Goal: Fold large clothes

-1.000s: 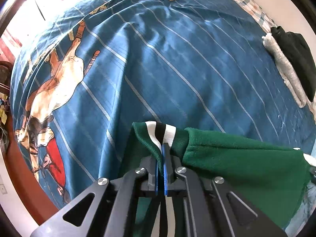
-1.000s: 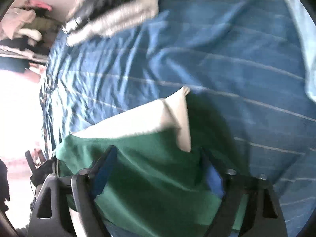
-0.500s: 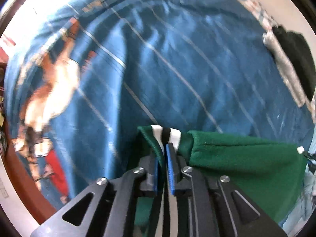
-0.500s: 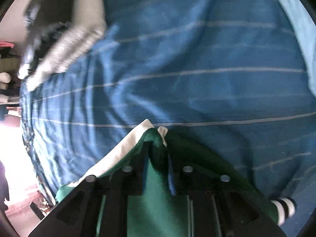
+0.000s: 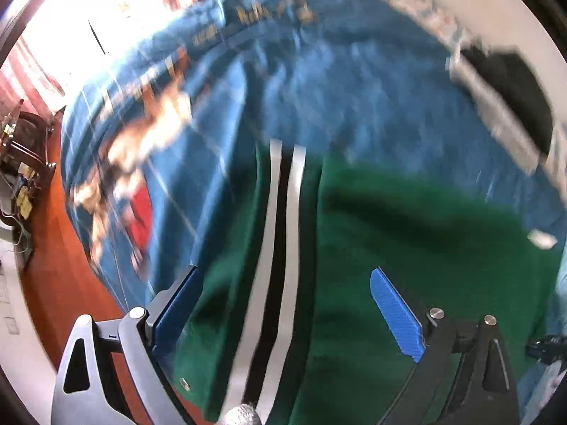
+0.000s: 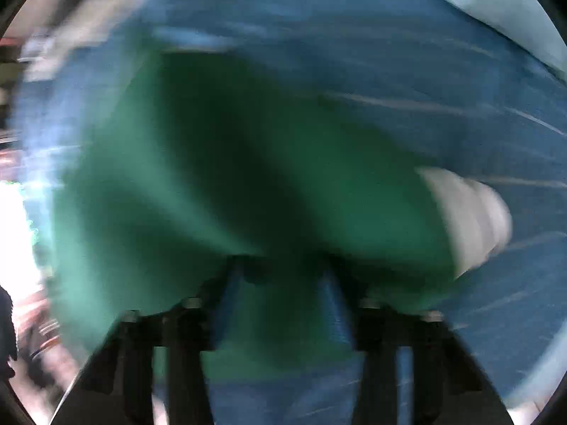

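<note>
A green garment point(image 5: 407, 219) with a white-black-white striped band point(image 5: 283, 212) lies on the blue bedspread point(image 5: 319, 88). My left gripper point(image 5: 283, 272) hangs just above it. Its jaws are opening wide; the blue pads point(image 5: 397, 315) stand clear of the cloth on both sides. The right wrist view is badly blurred. There my right gripper point(image 6: 281, 269) points down into the green garment point(image 6: 248, 159), its jaws closing on a bunch of cloth that fans out from the fingertips. A white part point(image 6: 467, 212) of the garment shows at the right.
A black and grey pile of clothing point(image 5: 510, 95) lies at the bed's far right. The bed's left edge drops to a red-brown wooden floor point(image 5: 53, 248) with dark furniture point(image 5: 21, 163). A pale blue sheet point(image 6: 496, 0) lies beyond the bedspread point(image 6: 389, 53).
My left gripper let go of the striped band, opened wide and lifted off it. My right gripper went from wide open over the cloth to gripping green cloth, swinging fast.
</note>
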Demonstrator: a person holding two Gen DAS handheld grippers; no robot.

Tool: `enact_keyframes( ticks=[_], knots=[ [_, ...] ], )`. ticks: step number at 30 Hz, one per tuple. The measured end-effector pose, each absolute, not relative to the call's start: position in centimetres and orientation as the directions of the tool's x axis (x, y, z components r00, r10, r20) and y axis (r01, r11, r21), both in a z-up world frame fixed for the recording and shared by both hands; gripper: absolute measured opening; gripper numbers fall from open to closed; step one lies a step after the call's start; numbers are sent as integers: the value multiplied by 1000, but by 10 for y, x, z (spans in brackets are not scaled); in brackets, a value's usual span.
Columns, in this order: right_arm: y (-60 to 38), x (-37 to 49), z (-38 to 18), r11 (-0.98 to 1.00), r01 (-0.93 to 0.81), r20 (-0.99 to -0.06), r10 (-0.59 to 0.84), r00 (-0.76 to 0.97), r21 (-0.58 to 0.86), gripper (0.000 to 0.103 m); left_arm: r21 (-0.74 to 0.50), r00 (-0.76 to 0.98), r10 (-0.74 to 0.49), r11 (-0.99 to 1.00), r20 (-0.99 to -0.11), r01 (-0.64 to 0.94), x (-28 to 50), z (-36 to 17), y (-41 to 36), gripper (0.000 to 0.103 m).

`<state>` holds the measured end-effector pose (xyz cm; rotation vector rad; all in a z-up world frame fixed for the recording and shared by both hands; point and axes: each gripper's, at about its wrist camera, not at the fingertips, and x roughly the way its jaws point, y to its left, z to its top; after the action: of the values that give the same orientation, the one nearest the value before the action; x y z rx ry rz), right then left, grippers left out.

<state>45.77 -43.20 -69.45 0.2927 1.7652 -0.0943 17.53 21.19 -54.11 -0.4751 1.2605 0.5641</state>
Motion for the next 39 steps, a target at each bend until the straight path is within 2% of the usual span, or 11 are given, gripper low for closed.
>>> enact_keyframes(
  ticks=[4, 6, 7, 8, 11, 15, 19, 23, 28, 33, 39],
  knots=[
    [-479, 451, -649, 891, 417, -979, 203, -12, 180, 12, 6, 144, 122, 783, -982, -622, 163, -571, 197, 97],
    [-493, 445, -627, 874, 446, -981, 187, 61, 194, 37, 42, 132, 150, 799, -980, -599, 162, -581, 192, 97],
    [-498, 443, -627, 871, 458, -984, 169, 58, 177, 72, 54, 129, 160, 806, -979, -589, 163, -586, 191, 100],
    [-502, 441, -632, 867, 469, -985, 163, 48, 167, 91, 58, 131, 165, 810, -978, -584, 163, -589, 191, 103],
    [-504, 434, -676, 830, 512, -959, 281, -41, 221, 88, 71, 133, 178, 815, -975, -575, 168, -600, 191, 103],
    [-520, 425, -684, 769, 598, -968, 245, 53, 228, 35, 66, 147, 178, 825, -973, -561, 172, -605, 192, 103],
    [-539, 422, -693, 717, 656, -959, 281, 38, 236, 37, 29, 145, 130, 833, -981, -553, 174, -614, 197, 103],
    [-509, 436, -639, 856, 511, -994, 107, -17, 83, 48, 35, 104, 113, 824, -988, -565, 179, -600, 205, 103],
    [-410, 445, -571, 943, 264, -976, 169, 137, 200, 48, 60, 192, 208, 812, -959, -580, 190, -543, 201, 103],
    [-230, 456, -613, 901, -34, -901, 429, -70, 432, 48, 65, 150, 206, 768, -967, -637, 225, -572, 219, 103],
    [-97, 479, -685, 921, -228, -948, 294, -124, 316, 48, 46, 119, 167, 746, -979, -665, 259, -624, 256, 103]
  ],
)
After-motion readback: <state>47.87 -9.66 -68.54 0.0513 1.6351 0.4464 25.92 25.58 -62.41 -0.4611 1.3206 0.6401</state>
